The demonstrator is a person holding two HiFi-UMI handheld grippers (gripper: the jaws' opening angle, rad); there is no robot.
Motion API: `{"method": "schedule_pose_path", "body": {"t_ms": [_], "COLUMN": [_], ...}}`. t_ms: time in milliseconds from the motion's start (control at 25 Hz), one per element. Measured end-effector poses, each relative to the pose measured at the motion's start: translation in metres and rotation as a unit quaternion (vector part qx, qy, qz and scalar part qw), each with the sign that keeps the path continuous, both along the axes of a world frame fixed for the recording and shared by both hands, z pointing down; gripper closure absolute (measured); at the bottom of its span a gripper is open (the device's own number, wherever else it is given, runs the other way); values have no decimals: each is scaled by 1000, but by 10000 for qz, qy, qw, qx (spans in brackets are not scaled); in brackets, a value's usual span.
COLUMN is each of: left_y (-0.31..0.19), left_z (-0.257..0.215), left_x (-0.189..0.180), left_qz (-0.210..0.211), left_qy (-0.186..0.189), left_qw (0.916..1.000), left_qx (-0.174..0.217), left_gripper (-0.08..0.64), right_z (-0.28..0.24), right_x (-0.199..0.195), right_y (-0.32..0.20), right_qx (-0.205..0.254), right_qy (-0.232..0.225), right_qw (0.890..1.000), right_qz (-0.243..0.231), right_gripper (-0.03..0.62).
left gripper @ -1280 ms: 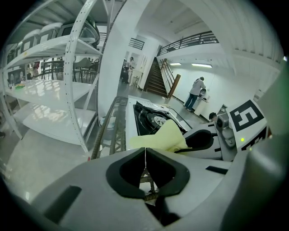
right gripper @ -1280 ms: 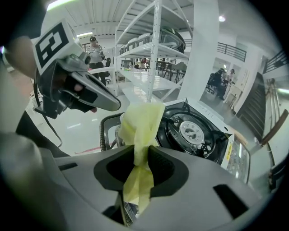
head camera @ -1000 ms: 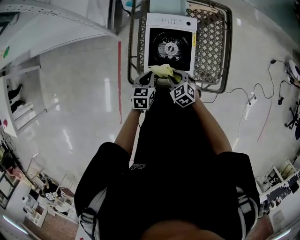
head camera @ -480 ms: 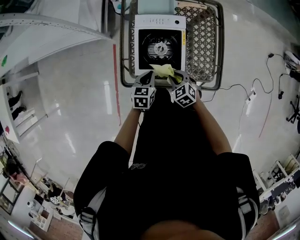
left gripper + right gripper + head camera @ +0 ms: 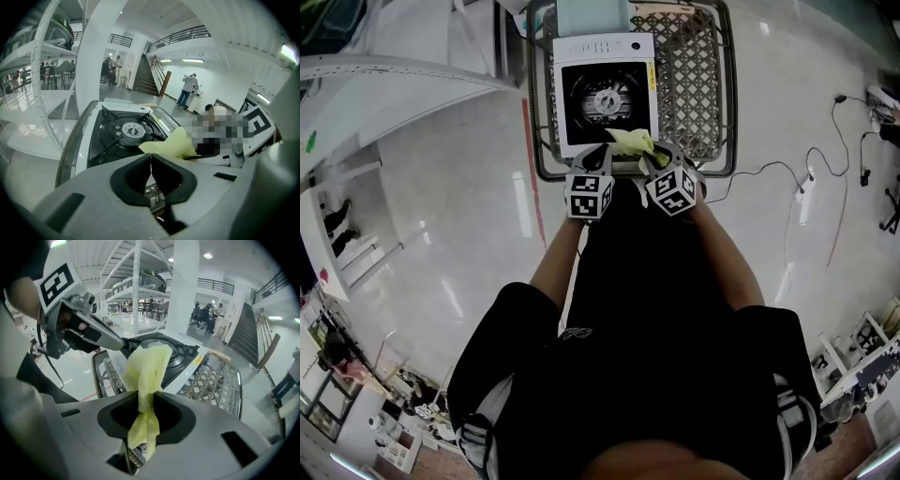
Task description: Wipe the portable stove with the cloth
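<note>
The portable stove (image 5: 605,94), white with a black burner top, lies in a wire cart (image 5: 698,84). It also shows in the left gripper view as the stove (image 5: 124,131) and in the right gripper view as the stove (image 5: 176,355). My right gripper (image 5: 649,156) is shut on a yellow cloth (image 5: 633,142), which hangs over the stove's near edge. The cloth (image 5: 146,364) rises from between the right gripper's (image 5: 146,401) jaws. My left gripper (image 5: 602,156) is shut and empty just left of the cloth (image 5: 168,143). The left gripper's (image 5: 151,161) pads meet.
The cart's wire mesh (image 5: 211,376) lies to the right of the stove. White shelving (image 5: 384,56) stands at the left, and a red line (image 5: 530,169) runs along the glossy floor. Cables (image 5: 797,187) trail on the floor at right. People stand far off near a staircase (image 5: 150,77).
Both grippers have moved together across the floor with the person. In the head view the cart and stove now sit farther left and higher. The cloth stays in the right gripper.
</note>
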State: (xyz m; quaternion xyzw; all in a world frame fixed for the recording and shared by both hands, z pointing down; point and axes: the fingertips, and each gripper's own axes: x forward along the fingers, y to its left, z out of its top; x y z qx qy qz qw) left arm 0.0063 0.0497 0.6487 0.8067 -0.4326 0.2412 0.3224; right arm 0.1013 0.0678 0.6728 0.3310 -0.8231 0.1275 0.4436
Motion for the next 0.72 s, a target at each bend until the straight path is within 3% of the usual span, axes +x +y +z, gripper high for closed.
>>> {"method": "schedule_pose_path", "body": {"t_ms": [120,200,360,520,720], "left_y": [-2,-2,2,3,0], "left_z": [0,0,1,4,-1], "left_x": [4,5,3,-1,-11], "left_qz": [56,87,136,179,234], "left_qy": [-9,-16,-42,-58,-34], "left_qw": [10000,10000,9999,9998,9997], "left_qx": [10,10,-6,-37,59], "left_gripper": [538,538,538,538,538], "right_z": [0,4,8,8,14], "right_x": [10,20,39,43,45], "right_y": [-2,-6,-12,-19,-24], "right_qx": [-67,-282,-847,-979,-1226], "right_qy": [-168,-591,-1614,-2005,-2477], "right_qw": [9991,9920,9507,9248,8816], "right_qz": [387,1084,2507,3080,3826], "right_gripper": [502,509,491,491,479]}}
